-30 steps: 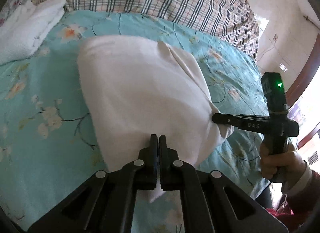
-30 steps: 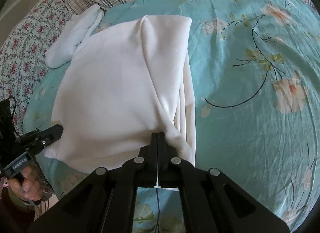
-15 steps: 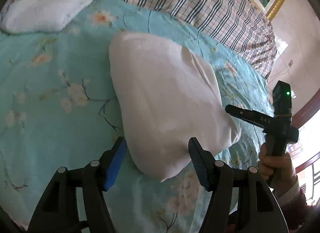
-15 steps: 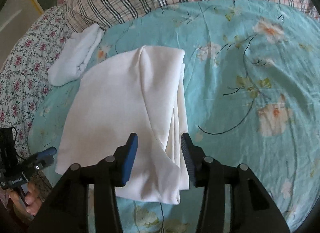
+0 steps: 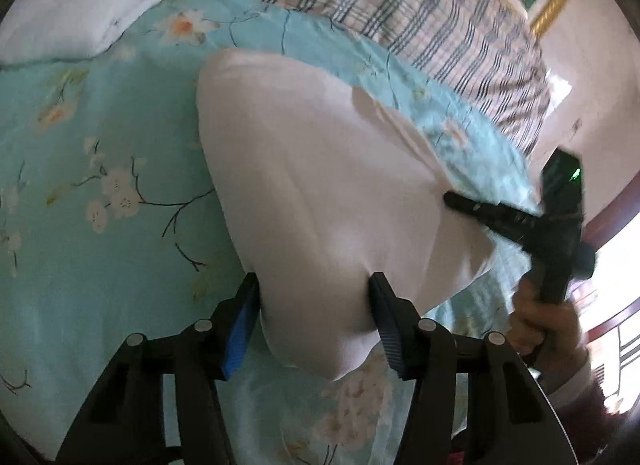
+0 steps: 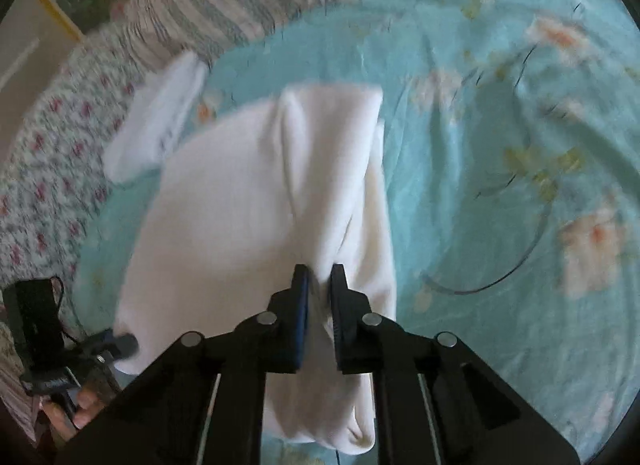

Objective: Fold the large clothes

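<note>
Both closing jaws around white garment (image 5: pixel 320 201): left gripper (image 5: pixel 314 297) loosely astride, right gripper (image 6: pixel 319 279) pinching a fold.

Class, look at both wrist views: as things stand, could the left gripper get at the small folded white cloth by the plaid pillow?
Probably yes: open teal sheet lies between the left gripper and the small cloth, though its fingers straddle the large white garment.

A bed spread with a turquoise flowered sheet (image 5: pixel 100 137) carries a folded white garment (image 5: pixel 312 193) at its middle, a smaller folded white cloth (image 5: pixel 84 9) near the head, a plaid pillow (image 5: pixel 392 13) along the top and a flowered quilt (image 6: pixel 48 153) at one side.
</note>
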Motion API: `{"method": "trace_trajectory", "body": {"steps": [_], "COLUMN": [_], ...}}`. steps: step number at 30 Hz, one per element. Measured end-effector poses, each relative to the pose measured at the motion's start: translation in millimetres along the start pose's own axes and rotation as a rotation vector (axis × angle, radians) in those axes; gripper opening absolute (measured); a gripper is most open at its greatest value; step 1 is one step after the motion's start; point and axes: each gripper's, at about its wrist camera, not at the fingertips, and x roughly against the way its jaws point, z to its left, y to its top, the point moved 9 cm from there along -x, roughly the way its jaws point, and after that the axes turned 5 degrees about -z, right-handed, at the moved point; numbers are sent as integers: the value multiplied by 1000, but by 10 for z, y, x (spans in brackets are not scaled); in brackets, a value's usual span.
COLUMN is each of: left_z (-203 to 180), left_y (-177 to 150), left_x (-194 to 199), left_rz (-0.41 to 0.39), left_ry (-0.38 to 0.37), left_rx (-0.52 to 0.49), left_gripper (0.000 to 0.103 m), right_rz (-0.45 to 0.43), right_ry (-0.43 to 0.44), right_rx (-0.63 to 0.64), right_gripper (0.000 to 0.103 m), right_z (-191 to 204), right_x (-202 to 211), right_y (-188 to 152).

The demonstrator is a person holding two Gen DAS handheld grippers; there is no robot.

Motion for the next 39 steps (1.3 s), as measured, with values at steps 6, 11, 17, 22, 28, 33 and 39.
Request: {"method": "trace_trajectory", "body": {"steps": [6,11,17,22,28,33,39], "left_z": [-26,24,125,214,213,227,212], "left_y": [-149,-91,260,152,107,109,122], "left_x": [-148,83,423,-14,-168,-163,-94], "left_rz": [2,5,-122,-12,-8,-4,-4], "left_ry": [100,42,29,70,75,91,151], "left_rx": [-94,-25,34,30,21,20,-17], "left_gripper": [61,60,60,57,63,64,64], "right_rz": [87,50,-51,27,71,70,79], "right_ry": [-73,-70,-25,-72,-75,-81,-88], "right_rx": [24,7,68,143,49,62,53], "right_gripper": [12,19,19,19,19,20,24], "right_z": [-211,-165,151,225,-116,-89,-69], "right_x": [-337,-129,200,-111,-347,-335,-244], "right_y": [-271,-177,86,-57,-209,-218,-237]}}
